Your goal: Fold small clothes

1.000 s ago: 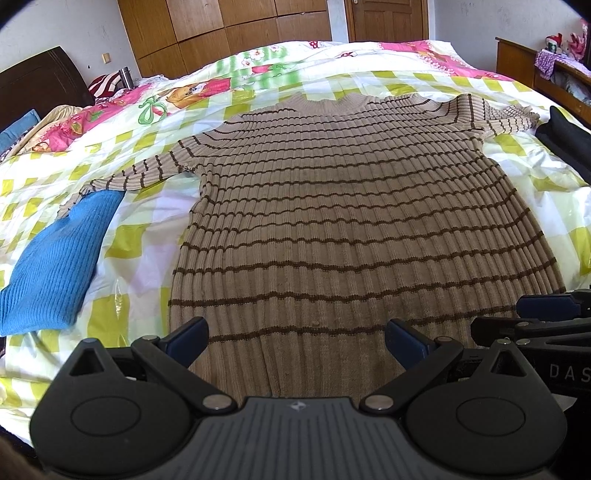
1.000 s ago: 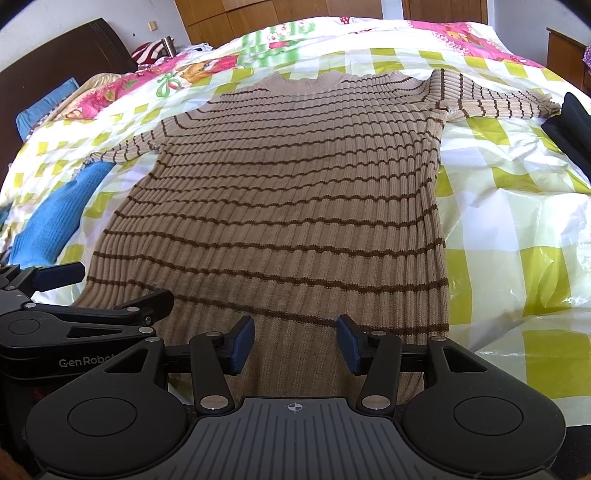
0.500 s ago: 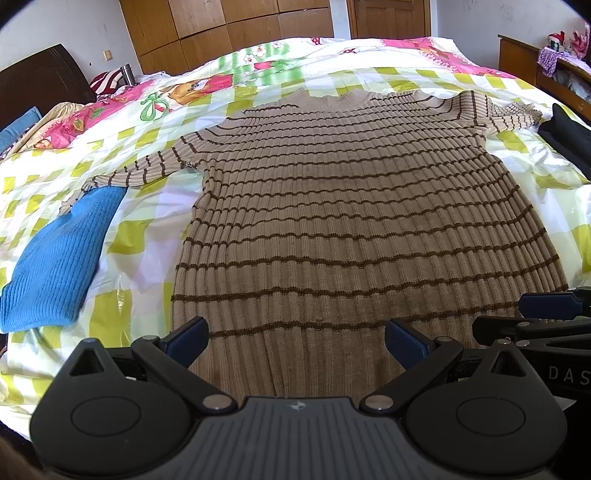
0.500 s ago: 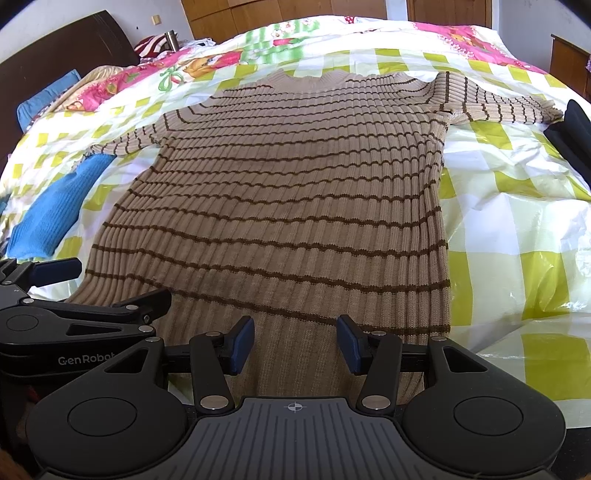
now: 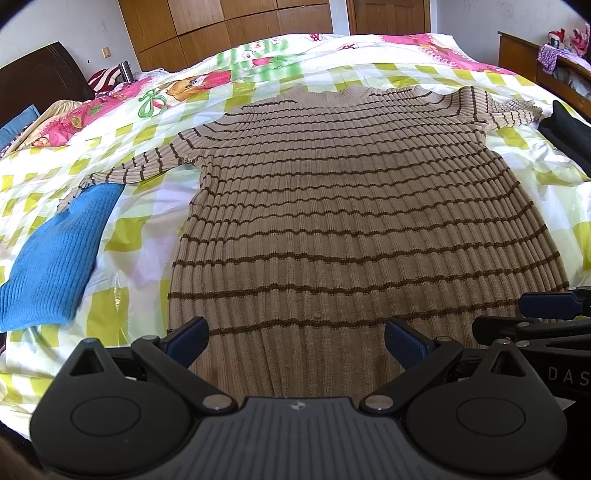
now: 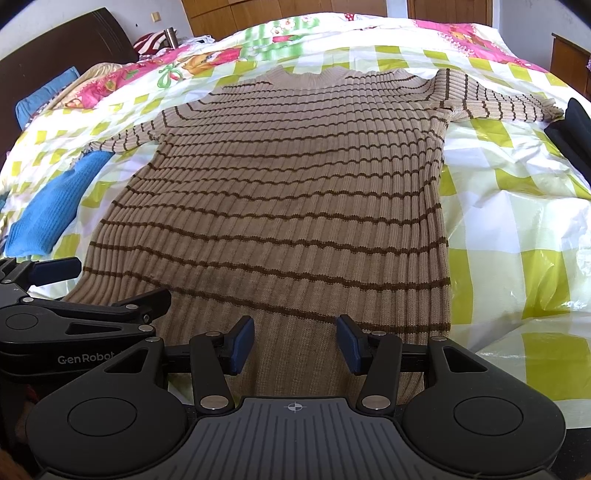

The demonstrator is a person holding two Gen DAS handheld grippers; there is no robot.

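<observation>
A tan ribbed sweater with thin brown stripes point(image 5: 351, 206) point(image 6: 295, 192) lies flat and spread out on the bed, collar far from me, both sleeves stretched sideways. My left gripper point(image 5: 295, 339) hovers over the hem near its left half, jaws wide apart and empty. Over the hem's right half, my right gripper point(image 6: 295, 343) is open too, with nothing between its blue pads. Each gripper shows at the edge of the other's view, the right gripper point(image 5: 546, 317) low on the right and the left gripper point(image 6: 74, 295) low on the left.
A folded blue knit point(image 5: 55, 266) point(image 6: 48, 210) lies left of the sweater, under its left cuff. A black garment point(image 5: 569, 129) point(image 6: 576, 129) sits at the right edge. The bedcover point(image 6: 517, 221) is a yellow-checked plastic sheet. A dark headboard point(image 6: 55, 44) and wooden wardrobes point(image 5: 221, 33) stand behind.
</observation>
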